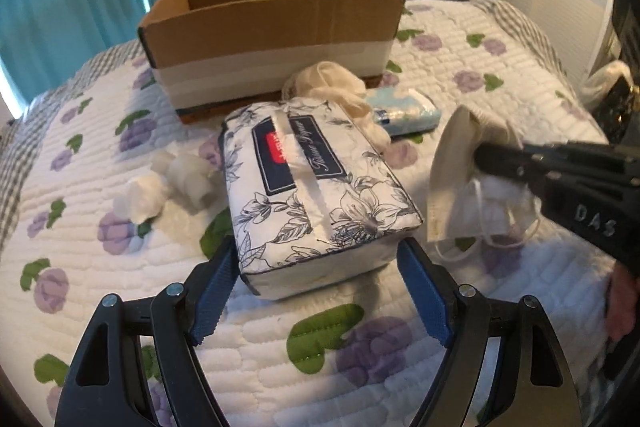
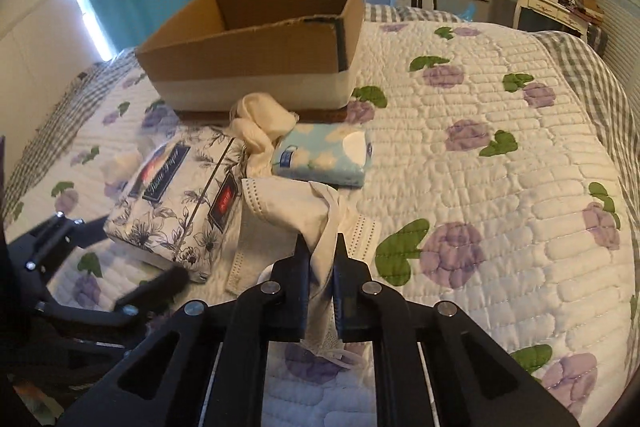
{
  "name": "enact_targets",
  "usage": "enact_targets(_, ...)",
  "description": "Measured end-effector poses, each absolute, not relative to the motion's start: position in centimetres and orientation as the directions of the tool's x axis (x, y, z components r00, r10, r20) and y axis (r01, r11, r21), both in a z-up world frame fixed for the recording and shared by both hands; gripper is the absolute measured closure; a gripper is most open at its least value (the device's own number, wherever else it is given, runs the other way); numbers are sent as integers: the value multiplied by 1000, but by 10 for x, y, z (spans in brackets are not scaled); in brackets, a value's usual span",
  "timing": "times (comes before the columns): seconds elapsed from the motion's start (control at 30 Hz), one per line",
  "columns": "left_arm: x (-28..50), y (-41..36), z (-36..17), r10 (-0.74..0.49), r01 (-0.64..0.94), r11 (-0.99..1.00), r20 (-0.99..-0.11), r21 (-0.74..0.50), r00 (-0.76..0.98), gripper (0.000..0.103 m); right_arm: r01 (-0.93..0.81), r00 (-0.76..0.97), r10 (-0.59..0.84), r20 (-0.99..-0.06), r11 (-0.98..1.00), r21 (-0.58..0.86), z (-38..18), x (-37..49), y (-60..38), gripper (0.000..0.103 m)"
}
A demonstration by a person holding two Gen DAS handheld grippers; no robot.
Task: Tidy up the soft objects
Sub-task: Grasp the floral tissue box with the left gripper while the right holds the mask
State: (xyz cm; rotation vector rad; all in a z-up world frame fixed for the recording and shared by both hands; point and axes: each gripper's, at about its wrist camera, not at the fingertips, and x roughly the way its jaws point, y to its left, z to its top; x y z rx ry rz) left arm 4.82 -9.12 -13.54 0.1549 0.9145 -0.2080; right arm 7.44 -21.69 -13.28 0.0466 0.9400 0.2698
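Right gripper (image 2: pixel 322 247) is pinched tight on a crumpled white face mask (image 2: pixel 296 211), its fabric bunched between the black fingers just above the quilt. Left gripper (image 1: pixel 318 255) stands wide apart, blue pads either side of the near end of one floral-printed soft tissue pack (image 1: pixel 316 187), which lies flat on the white quilted bedspread with purple flowers (image 1: pixel 460 307); whether the pads touch it, I cannot tell. Beyond that pack, one cream knotted cloth (image 1: pixel 340 87), and beside it one light-blue plastic-wrapped tissue packet (image 2: pixel 324 159). Left of the floral pack, two small white wads (image 1: pixel 168 187) on the quilt. Further back sits one open brown cardboard box (image 1: pixel 272 23) with a white band round its base; nothing shows above its rim.
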Motion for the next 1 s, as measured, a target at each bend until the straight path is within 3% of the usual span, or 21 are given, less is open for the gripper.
enact_targets(0.4, 62, -94, -137, -135, 183, 982, -804, -33, 580, 26, -204, 575, 248, -780, 966, 156, -129, 72, -220, 94)
enact_targets(0.53, 63, -90, -142, -161, 212, 976, -795, -42, 585, 52, -207, 574, 246, -781, 966, 152, -129, 72, -218, 94)
enact_targets(0.7, 58, -89, -140, -176, 250, 968, -780, -25, 601, 73, -208, 574, 245, -782, 967, 150, -129, 71, -217, 94)
enact_targets(1.0, 33, -84, -104, -158, 248, 969, -714, 22, 682, 87, -208, 610, 230, -758, 970, 127, -107, 59, -219, 94)
